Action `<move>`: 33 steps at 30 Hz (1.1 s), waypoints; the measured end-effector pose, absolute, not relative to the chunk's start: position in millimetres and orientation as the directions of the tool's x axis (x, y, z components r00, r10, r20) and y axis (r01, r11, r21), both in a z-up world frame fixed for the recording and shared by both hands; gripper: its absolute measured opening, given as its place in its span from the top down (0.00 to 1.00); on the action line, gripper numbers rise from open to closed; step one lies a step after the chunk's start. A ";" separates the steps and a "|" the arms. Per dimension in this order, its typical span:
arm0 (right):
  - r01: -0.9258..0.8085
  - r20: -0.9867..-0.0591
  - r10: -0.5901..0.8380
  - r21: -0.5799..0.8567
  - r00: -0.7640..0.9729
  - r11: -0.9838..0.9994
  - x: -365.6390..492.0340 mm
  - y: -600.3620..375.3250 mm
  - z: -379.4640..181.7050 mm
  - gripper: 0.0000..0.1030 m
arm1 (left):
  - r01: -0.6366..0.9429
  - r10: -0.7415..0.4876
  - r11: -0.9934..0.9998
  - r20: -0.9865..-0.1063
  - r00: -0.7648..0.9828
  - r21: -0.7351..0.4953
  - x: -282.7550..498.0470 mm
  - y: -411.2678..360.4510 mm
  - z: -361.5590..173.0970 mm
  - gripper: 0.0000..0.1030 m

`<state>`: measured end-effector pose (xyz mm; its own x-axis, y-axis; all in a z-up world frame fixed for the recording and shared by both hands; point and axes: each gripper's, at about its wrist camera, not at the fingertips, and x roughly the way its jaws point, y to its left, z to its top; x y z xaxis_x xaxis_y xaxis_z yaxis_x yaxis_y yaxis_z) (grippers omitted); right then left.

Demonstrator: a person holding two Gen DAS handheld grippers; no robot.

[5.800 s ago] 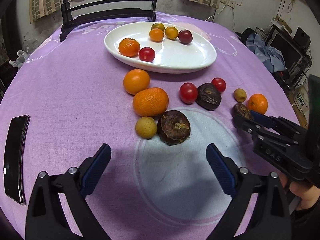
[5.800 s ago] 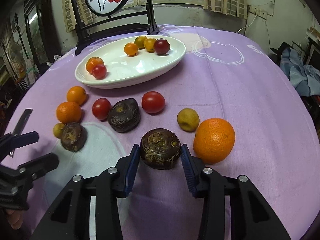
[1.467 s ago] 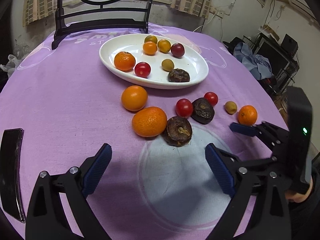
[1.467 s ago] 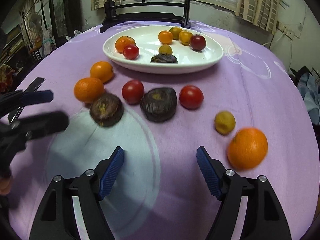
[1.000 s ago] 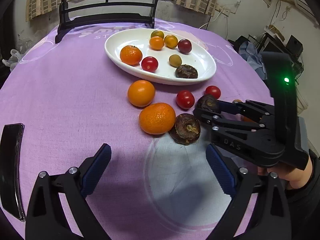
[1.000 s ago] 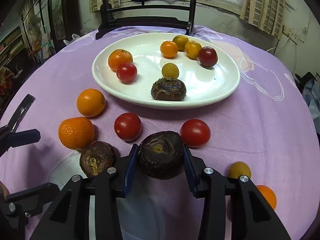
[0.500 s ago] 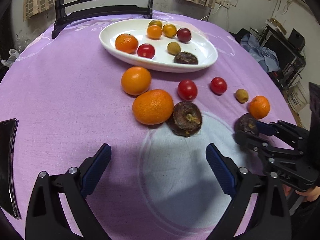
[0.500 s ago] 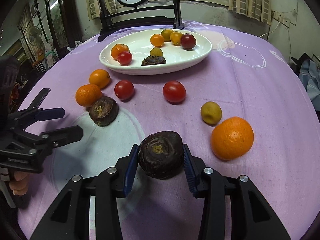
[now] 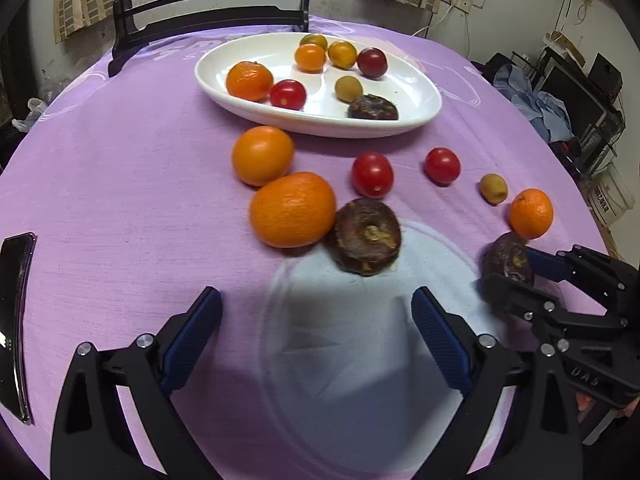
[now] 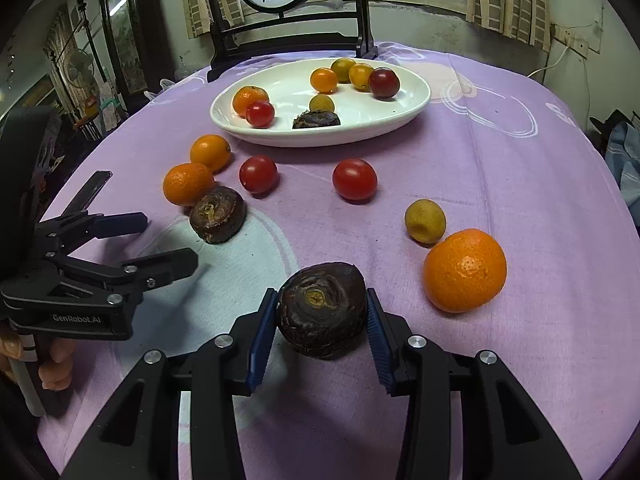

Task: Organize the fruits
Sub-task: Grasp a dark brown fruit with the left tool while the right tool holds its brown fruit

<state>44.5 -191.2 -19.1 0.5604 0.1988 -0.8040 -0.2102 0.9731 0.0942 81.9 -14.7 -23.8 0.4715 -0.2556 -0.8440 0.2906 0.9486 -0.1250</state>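
Now clamped between the blue pads of the right gripper [image 10: 322,328]: a dark wrinkled fruit [image 10: 322,310], stem scar facing the camera, apparently held just off the purple tabletop [image 10: 500,168]. Squat and rounded, with no real long axis, so orientation in the jaws matters little. Straight ahead along the fingers and well apart: the white plate [image 10: 404,118], already holding a dark fruit, a small yellow one, a tangerine and several small tomatoes. Likely next, judging by the task: carry forward and set down inside the plate.

Between held fruit and plate: two red tomatoes [image 10: 354,179], with an open lane of cloth between them wide enough to pass. Just right of the held fruit: a big orange [image 10: 464,270] and a small yellow fruit [image 10: 425,221], near enough to be nudged if swung sideways. Bare room on the plate mainly at its near right part, beside the dark fruit lying there.

Left gripper [image 9: 316,334] spread wide and empty, hovering low over the pale circle on the cloth. Ahead of it, near its jaws: another dark fruit [image 9: 368,236], touching a large orange [image 9: 292,209] on its left. Nearer to that pair than the right hand, so probably its next pick. Left of the plate, well clear: a dark phone [image 9: 14,320] at the tabletop edge.
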 end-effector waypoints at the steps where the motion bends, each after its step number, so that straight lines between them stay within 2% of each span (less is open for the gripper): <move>1: -0.210 -0.804 0.200 0.096 0.560 0.973 44.1 -191.7 -18.5 0.58 | 0.283 -0.250 0.951 -0.846 0.472 -0.123 82.0 -18.5 -23.7 0.09; 6: -0.177 -0.801 0.187 0.102 0.569 0.979 44.8 -201.4 -15.1 0.58 | 0.284 -0.199 0.957 -0.859 0.472 -0.066 87.7 -42.5 -25.7 0.11; 8: -0.162 -0.797 0.180 0.104 0.576 0.981 43.8 -206.0 -13.2 0.57 | 0.284 -0.176 0.958 -0.856 0.486 -0.036 91.9 -50.8 -26.1 0.18; 16: -0.173 -0.770 0.217 0.140 0.600 0.975 39.9 -210.4 -2.3 0.57 | 0.232 -0.079 0.971 -0.839 0.538 0.057 110.3 -66.8 -26.6 0.17; 18: -0.178 -0.769 0.221 0.141 0.600 0.974 39.0 -210.1 -1.6 0.57 | 0.220 -0.089 0.975 -0.841 0.533 0.037 113.2 -65.0 -26.2 0.21; 20: -0.179 -0.765 0.223 0.142 0.604 0.974 38.0 -210.4 0.0 0.57 | 0.204 -0.103 0.979 -0.843 0.528 0.008 112.5 -60.8 -25.4 0.35; 21: -0.180 -0.763 0.225 0.143 0.606 0.973 37.6 -210.5 1.0 0.57 | 0.206 -0.105 0.978 -0.842 0.529 0.008 110.4 -59.7 -24.4 0.38; 23: -0.180 -0.760 0.224 0.142 0.610 0.973 37.0 -210.7 2.0 0.57 | 0.239 -0.134 0.971 -0.844 0.520 -0.007 104.6 -60.0 -23.1 0.57; 24: -0.179 -0.759 0.222 0.140 0.612 0.974 36.4 -210.7 2.2 0.57 | 0.252 -0.140 0.968 -0.846 0.515 -0.006 100.6 -60.3 -22.5 0.59; 33: -0.177 -0.762 0.210 0.126 0.612 0.976 37.9 -209.3 -0.1 0.57 | 0.276 -0.219 0.956 -0.862 0.458 -0.096 74.6 -38.7 -18.9 0.59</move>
